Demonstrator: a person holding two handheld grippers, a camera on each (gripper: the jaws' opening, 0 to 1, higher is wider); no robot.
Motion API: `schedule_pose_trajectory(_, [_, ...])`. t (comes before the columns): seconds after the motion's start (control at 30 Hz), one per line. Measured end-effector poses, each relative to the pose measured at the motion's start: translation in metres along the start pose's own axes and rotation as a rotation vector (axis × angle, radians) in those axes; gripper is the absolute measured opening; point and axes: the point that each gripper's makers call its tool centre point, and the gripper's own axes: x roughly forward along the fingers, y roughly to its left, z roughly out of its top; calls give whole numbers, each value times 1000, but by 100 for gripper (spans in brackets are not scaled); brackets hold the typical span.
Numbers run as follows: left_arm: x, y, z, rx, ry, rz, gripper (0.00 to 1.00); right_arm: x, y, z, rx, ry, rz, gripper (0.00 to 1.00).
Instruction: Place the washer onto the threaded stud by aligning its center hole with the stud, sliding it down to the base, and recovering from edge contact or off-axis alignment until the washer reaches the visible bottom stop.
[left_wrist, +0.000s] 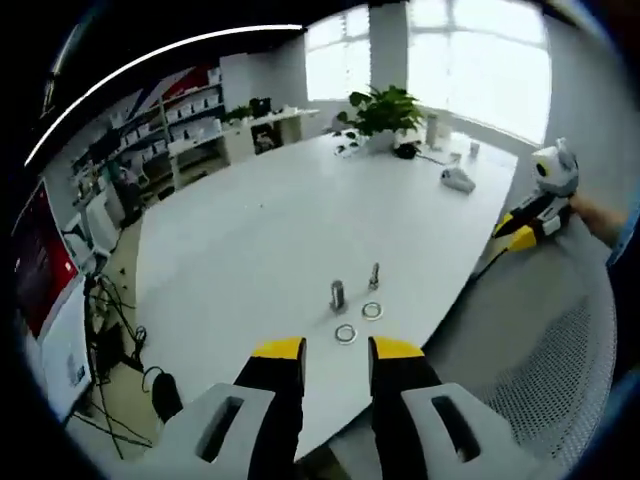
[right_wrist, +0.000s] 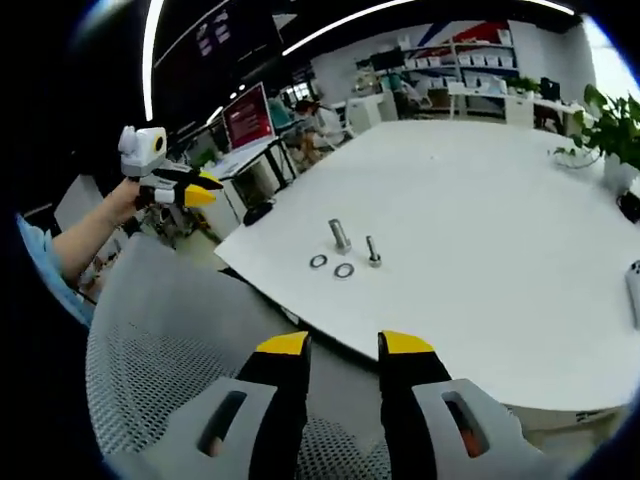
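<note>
Two upright threaded studs stand near the white table's near edge, a thick one (left_wrist: 338, 294) (right_wrist: 340, 236) and a thin one (left_wrist: 374, 276) (right_wrist: 372, 250). Two flat metal washers (left_wrist: 372, 310) (left_wrist: 346, 334) lie on the tabletop just in front of them, also seen as washers (right_wrist: 318, 261) (right_wrist: 344, 270) in the right gripper view. My left gripper (left_wrist: 337, 350) is open and holds nothing, short of the table edge. My right gripper (right_wrist: 345, 345) is open too, hanging back over a chair. Each gripper appears in the other's view, right gripper (left_wrist: 538, 218) and left gripper (right_wrist: 178, 186), held in a hand.
A grey mesh chair back (right_wrist: 170, 350) (left_wrist: 560, 350) sits between me and the table (left_wrist: 300, 210). A potted plant (left_wrist: 380, 110) and small items (left_wrist: 457, 180) stand at the far end. Monitors (right_wrist: 247, 117), desks and shelves line the room beyond.
</note>
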Motion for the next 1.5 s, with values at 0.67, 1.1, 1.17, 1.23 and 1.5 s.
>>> schedule_pose_trajectory(0.67, [135, -15, -54, 336, 434, -308, 29, 1, -13, 5, -98, 4, -102, 27])
schedule_pose_trajectory(1.1, [190, -14, -82, 284, 533, -328, 26, 0, -17, 5, -57, -4, -99, 27])
schedule_pose_trajectory(1.17, [193, -17, -82, 270, 526, -337, 28, 1, -17, 5, -57, -3, -96, 27])
schedule_pose_trajectory(1.23, [196, -17, -83, 292, 528, -333, 30, 1, -17, 5, -58, -2, -95, 27])
schedule_pose_trajectory(1.5, [199, -13, -83, 330, 529, -309, 24, 1, -16, 4, -58, 4, -88, 27])
